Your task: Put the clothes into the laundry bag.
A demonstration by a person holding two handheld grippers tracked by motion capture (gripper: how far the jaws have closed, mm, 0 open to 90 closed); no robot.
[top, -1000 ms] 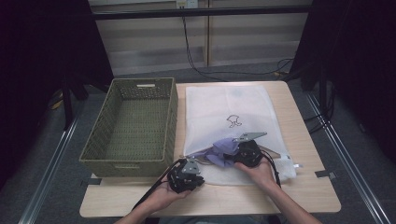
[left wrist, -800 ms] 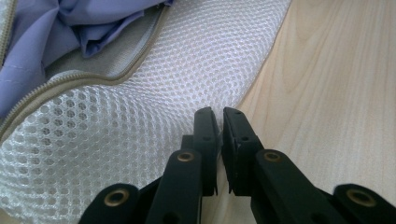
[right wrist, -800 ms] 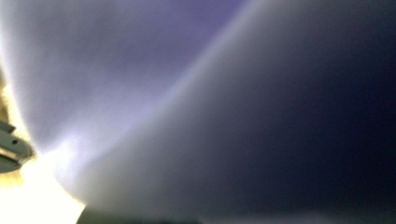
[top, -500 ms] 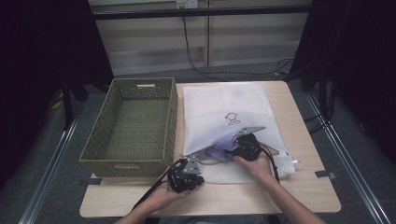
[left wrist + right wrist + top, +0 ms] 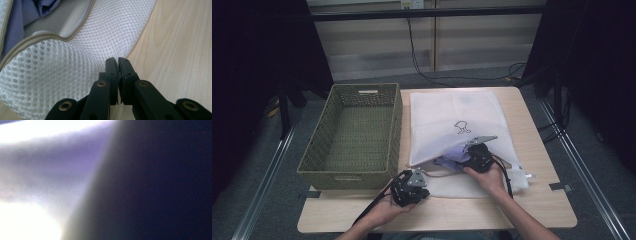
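White mesh is what we have in hand: a zippered bag (image 5: 457, 120) lying flat on the table (image 5: 542, 200), its open mouth facing us near the front edge. We are stuffing a purple cloth (image 5: 453, 155) into it, and we judge the job roughly half done: part of the cloth sits under the bag's upper layer, while a fold shows at the opening (in the left gripper view we see it just inside the zipper (image 5: 42, 37)).

Our left gripper (image 5: 411, 186) has its jaws clamped on the lower edge of the mesh at the front corner, pinning it to the table so that the mouth stays open. Our right gripper (image 5: 476, 156) sits at the mouth, beside the cloth. Its own view is a blur of purple and dark, so we cannot tell whether its jaws grip the cloth or merely push it.

What is left, as we read it: push the rest of the cloth past the zipper, draw the right gripper out, and perhaps close the zip.

As for containers, the bag holds the purple cloth and nothing else that we can make out through the mesh. The green wicker basket (image 5: 319, 159), left of the bag and just beside it, is empty.
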